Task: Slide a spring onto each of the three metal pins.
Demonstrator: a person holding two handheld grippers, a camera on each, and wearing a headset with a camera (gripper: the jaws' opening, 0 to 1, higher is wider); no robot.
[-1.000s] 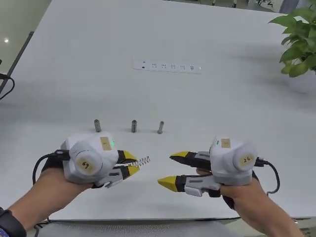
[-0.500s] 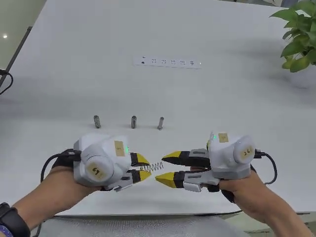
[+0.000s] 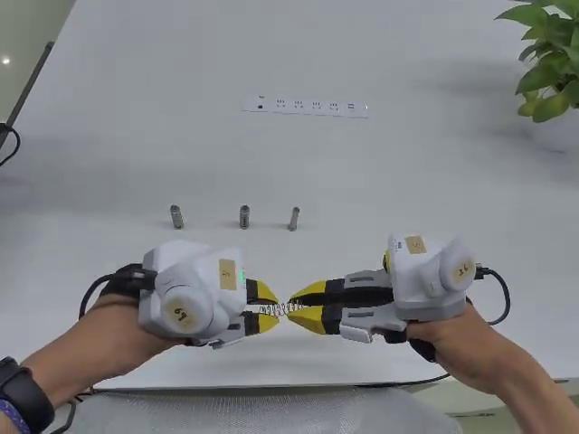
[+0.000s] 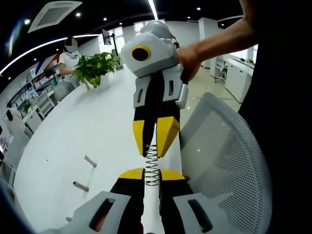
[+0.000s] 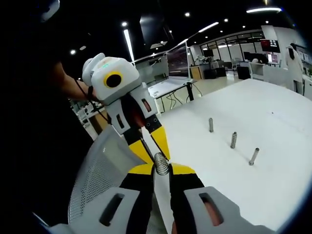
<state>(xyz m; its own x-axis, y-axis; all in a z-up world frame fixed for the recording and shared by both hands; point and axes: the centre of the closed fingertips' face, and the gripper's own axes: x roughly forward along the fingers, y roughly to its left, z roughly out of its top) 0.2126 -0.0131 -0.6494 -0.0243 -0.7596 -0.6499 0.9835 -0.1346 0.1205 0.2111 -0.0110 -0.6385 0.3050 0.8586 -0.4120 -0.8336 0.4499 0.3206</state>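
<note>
Spanning the short gap between the two grippers, the spring point(image 3: 281, 308) lies roughly level above the near edge of the white table point(image 3: 407, 181), in front of the person.

One end sits in the left gripper point(image 3: 271, 308), whose yellow-tipped jaws are clamped on it. In the left gripper view the coil rises straight out from between those tips.

The other end sits between the tips of the right gripper point(image 3: 291, 307). Its jaws are drawn in to about the coil's width, and in the right gripper view the end of the coil shows end-on, filling the gap between them. The two grippers point at each other, tip to tip, each held in one hand.

Three metal pins stand in a row farther back on the table, well apart from the spring:
- The left pin point(image 3: 176, 216) looks ribbed, like a coil around it.
- The middle pin point(image 3: 244, 216) looks ribbed in the same way.
- The right pin point(image 3: 293, 219) looks smooth and thin, leaning slightly.

Beyond the pins lies a white power strip point(image 3: 305, 107). A potted plant point(image 3: 547, 54) stands at the far right corner. A white mesh chair back point(image 4: 224, 161) is just below the table edge.
</note>
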